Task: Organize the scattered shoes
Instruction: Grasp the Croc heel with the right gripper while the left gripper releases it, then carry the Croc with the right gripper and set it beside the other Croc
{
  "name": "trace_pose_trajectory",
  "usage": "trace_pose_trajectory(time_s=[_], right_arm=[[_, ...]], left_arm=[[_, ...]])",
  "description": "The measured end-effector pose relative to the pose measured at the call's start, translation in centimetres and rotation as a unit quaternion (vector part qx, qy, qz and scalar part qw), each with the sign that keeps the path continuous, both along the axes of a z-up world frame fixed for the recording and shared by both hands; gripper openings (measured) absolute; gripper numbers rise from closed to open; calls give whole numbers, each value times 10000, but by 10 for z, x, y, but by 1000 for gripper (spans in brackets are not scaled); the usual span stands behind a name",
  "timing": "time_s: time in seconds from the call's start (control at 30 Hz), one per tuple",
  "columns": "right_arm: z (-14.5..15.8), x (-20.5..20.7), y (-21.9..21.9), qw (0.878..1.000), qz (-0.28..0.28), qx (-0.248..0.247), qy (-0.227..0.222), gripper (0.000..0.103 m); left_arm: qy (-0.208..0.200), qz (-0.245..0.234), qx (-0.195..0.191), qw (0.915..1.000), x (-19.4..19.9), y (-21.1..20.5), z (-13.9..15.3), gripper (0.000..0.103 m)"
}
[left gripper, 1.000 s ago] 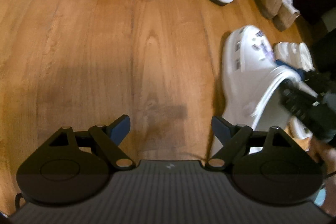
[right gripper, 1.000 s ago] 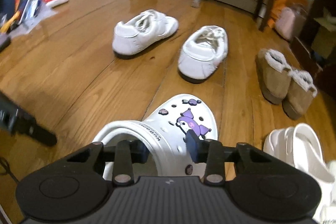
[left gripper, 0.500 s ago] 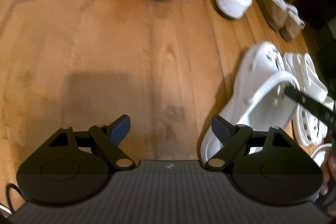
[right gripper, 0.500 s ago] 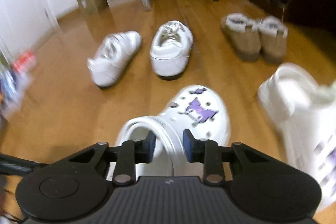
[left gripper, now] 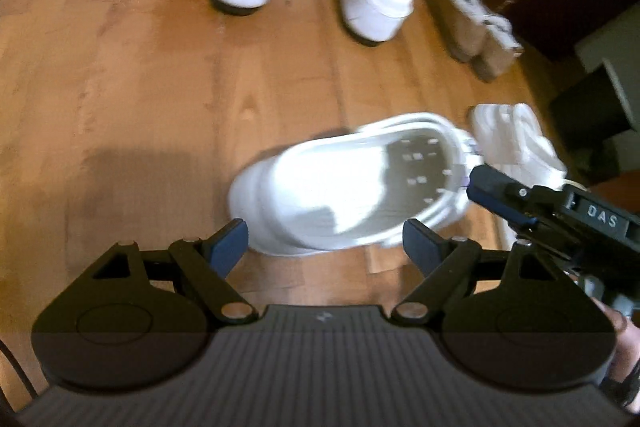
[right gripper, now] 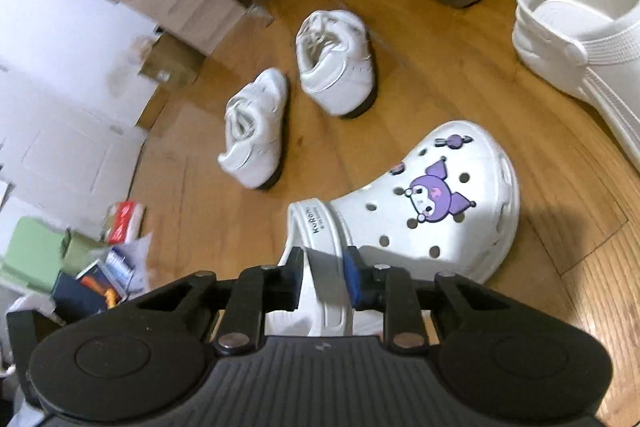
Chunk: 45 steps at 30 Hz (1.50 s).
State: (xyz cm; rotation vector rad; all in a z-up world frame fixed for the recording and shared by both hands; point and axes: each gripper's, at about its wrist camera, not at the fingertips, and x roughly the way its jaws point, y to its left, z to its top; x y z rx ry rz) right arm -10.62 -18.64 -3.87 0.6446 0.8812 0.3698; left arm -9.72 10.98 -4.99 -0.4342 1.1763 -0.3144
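The right gripper (right gripper: pixel 322 277) pinches the heel-side rim of the white clog (right gripper: pixel 432 211), one finger inside the opening, one outside. The clog's toe points away from the gripper and to the right, its long axis running diagonally over the wood floor (right gripper: pixel 440 75); whether the sole touches the floor cannot be told. The left gripper (left gripper: pixel 324 245) hangs with fingers spread wide, holding nothing, the clog just ahead of them. The left view shows the clog's hollow interior, blurred; the right view shows the purple charm (right gripper: pixel 434 197) on top and a second clog (right gripper: pixel 580 67) at right.
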Motion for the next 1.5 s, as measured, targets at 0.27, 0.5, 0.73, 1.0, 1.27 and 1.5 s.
trace_pose_trajectory(time_s=[0.27, 0.5, 0.73, 1.0, 1.27, 1.5], right_arm=[[13, -18, 42, 9267, 2055, -2843, -1349, 87], [-1, -11, 68, 8175, 3671, -4066, -1776, 75], [-9, 13, 79, 7394, 4569, -4487, -2078, 91], [-41, 44, 104, 6845, 5465, -4359, -2067, 103], [-49, 34, 97, 7509, 4587, -4220, -2184, 102], [-26, 32, 70, 9030, 2640, -3198, -1125, 82]], left_arm=[[636, -88, -985, 9931, 1, -2, -16, 85], [851, -191, -1031, 9908, 0, -14, -25, 85], [766, -480, -483, 9947, 0, -28, -26, 85], [731, -611, -367, 9948, 0, -20, -26, 85], [781, -493, -334, 9952, 9, -16, -32, 85], [734, -406, -381, 9958, 8, -11, -30, 85]])
